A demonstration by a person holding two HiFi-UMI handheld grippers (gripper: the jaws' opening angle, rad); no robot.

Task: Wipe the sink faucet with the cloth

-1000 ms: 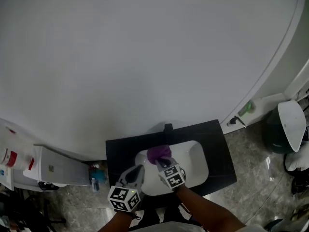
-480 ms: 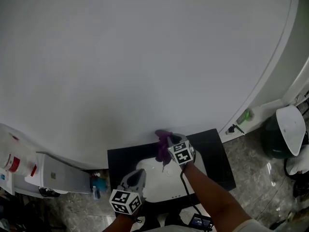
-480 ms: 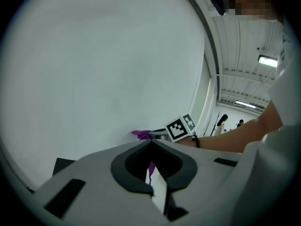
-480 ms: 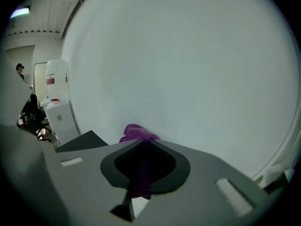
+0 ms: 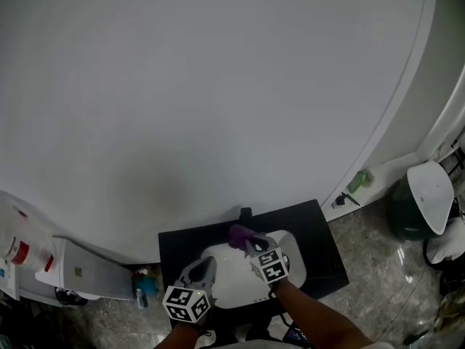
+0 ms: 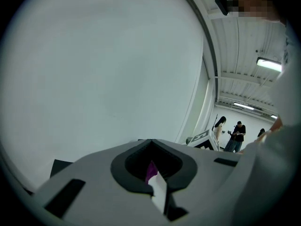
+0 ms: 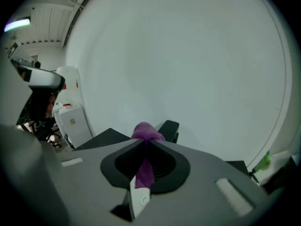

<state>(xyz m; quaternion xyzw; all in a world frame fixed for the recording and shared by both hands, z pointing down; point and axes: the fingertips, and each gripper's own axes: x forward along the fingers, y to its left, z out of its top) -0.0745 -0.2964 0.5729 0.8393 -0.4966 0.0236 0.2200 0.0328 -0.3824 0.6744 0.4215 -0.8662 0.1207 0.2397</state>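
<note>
Hand-held gripper (image 6: 151,141), jaws together (purple cloth (image 6: 151,172) beyond)

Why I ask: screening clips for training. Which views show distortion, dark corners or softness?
Head view: soft, evenly lit, wall edge bowed, cloth and faucet tiny. Left gripper view: fisheye, black corners, ceiling light flaring at right. Right gripper view: fisheye, black corners, cloth fairly sharp.

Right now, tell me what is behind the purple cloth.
The black faucet stands just behind the cloth. Its lower part is hidden by the cloth and the right hand-held gripper clamping it.
</note>
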